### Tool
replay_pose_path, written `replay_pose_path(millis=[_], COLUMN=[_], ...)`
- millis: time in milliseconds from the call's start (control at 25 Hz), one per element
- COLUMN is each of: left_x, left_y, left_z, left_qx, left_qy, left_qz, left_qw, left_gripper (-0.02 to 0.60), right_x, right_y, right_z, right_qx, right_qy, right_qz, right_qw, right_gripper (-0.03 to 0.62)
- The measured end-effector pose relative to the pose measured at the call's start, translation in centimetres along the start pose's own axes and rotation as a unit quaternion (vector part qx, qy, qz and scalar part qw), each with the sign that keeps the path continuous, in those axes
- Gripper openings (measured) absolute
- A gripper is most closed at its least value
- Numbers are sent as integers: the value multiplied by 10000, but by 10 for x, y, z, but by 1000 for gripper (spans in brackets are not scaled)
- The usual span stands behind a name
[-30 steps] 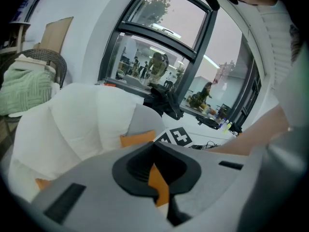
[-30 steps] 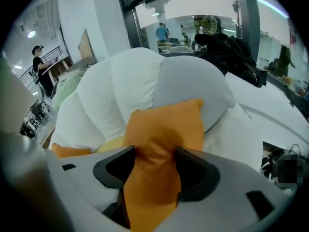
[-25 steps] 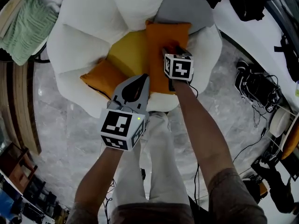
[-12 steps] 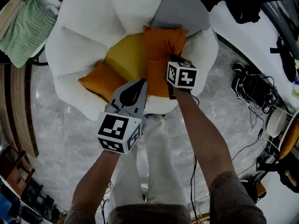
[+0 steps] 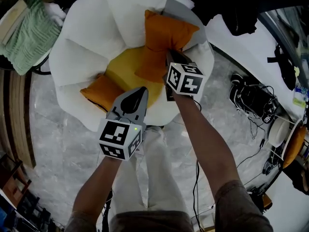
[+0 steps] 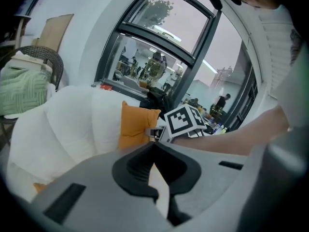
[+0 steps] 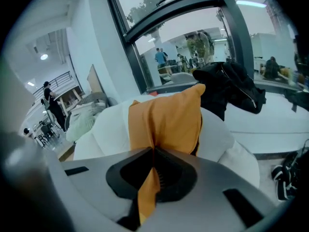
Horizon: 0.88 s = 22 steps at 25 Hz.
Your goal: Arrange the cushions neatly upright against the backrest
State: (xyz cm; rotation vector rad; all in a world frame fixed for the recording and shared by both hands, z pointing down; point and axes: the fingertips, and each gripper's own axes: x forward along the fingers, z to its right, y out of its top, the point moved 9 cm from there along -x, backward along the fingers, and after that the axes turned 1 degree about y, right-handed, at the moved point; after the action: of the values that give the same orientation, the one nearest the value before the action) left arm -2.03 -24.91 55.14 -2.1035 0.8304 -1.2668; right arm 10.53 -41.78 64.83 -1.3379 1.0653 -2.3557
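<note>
Fabric of the orange cushion sits pinched in the right gripper; left gripper closed, empty.

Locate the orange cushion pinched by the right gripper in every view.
Head view: orange cushion, upper centre.
Left gripper view: just left of centre.
Right gripper view: centre, pinched in the right gripper's jaws.
Shared landmark: white armchair.

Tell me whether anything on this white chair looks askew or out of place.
One orange cushion lies slumped low at the left edge of the yellow seat, not upright against the backrest. The other orange cushion is bunched and tilted, its fabric pinched in the right gripper.
</note>
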Motion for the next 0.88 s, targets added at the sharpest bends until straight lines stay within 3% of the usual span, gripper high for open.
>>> replay_pose_path(millis=[200, 440, 720, 880], left_x=[-3, -2, -2, -7], left_y=[14, 14, -8, -16], left_z=[-2, -10, -17, -17], left_qx=[-6, -100, -319, -366], left_qy=[83, 203, 362, 366], left_qz=[94, 132, 60, -15], left_qw=[9999, 9997, 9988, 9987], left_gripper=[5, 5, 5, 5], right_x=[9, 33, 62, 66], right_y=[39, 49, 35, 25], right_z=[-19, -31, -19, -19], right_qx=[-134, -590, -586, -646], right_qy=[357, 743, 698, 644], right_qz=[300, 321, 223, 289], right_qw=[9988, 9950, 9956, 9954], right_gripper=[26, 26, 28, 71])
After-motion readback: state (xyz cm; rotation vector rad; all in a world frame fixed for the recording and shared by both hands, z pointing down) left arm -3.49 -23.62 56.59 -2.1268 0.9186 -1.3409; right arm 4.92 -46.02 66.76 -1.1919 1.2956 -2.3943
